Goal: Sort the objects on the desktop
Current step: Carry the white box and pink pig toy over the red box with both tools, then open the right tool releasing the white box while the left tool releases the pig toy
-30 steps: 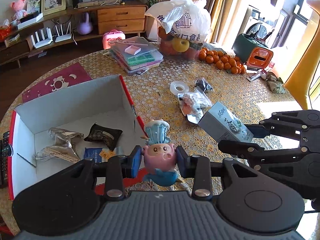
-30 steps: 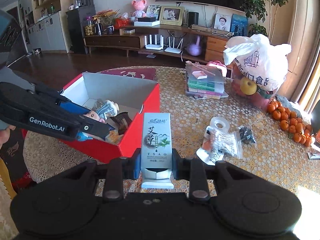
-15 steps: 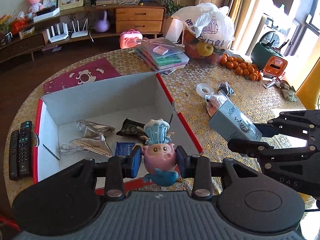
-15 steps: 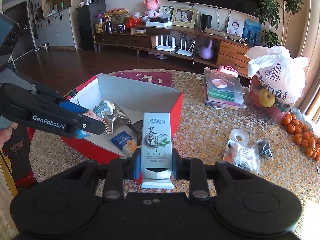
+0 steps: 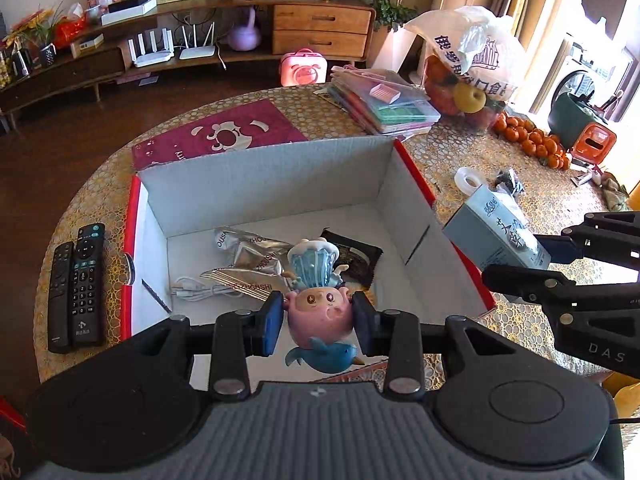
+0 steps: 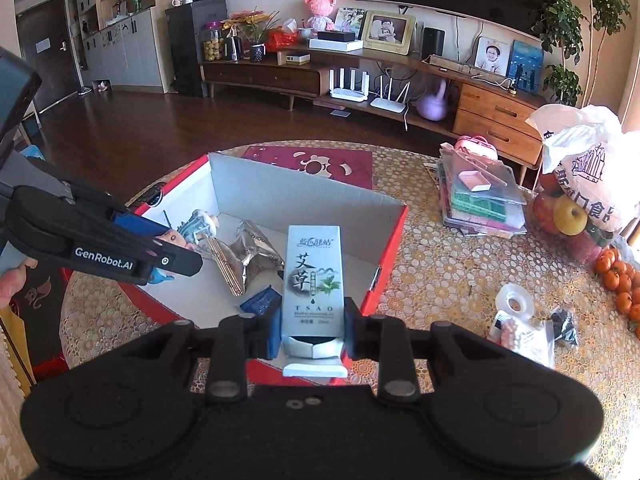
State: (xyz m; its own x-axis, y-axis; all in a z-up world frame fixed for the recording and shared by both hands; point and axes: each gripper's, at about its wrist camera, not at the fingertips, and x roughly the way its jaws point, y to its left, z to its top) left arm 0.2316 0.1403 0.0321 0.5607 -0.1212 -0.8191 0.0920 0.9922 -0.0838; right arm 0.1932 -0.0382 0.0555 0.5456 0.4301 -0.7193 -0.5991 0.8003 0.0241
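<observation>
2 items held above the red cardboard box with white interior (image 5: 256,184), apparently for dropping in: left gripper (image 5: 318,322) fingers clamp the pink-and-blue plastic pig figurine (image 5: 318,308); right gripper (image 6: 310,326) fingers clamp the pale-blue printed carton (image 6: 313,276), upright.

Between my left jaws: a pink toy (image 5: 319,312) with pale-blue hat. My right hold a grey-blue carton (image 6: 313,280), black lettered. Ahead, a red, white-lined box (image 5: 256,184).
</observation>
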